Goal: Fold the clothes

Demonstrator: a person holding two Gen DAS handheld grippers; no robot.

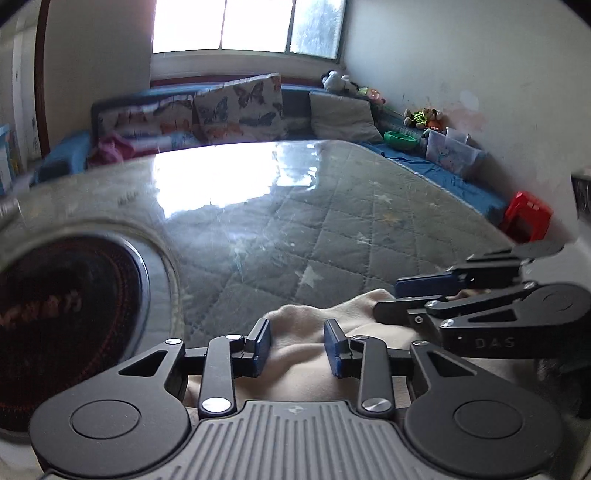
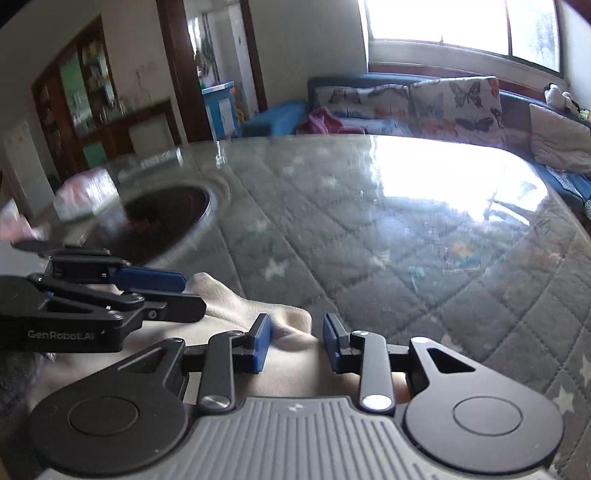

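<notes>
Cream garment (image 1: pixel 303 332) edge between pads of both part-open claws, left (image 1: pixel 297 345), right (image 2: pixel 297 341); grip unclear.

Each view sits just behind its own tongs, low and close over the near edge of the glass-topped bench (image 1: pixel 332 221), tilted down and facing the far window (image 1: pixel 243 26). The left wrist view faces far-right, taking in the right wall; the right tongs (image 1: pixel 402 297) enter from its right. The right wrist view faces far-left toward a doorway; the left tongs (image 2: pixel 184 293) enter from its left. Both share the cream cloth (image 1: pixel 306 332), benchtop and butterfly cushions (image 2: pixel 458 103).
</notes>
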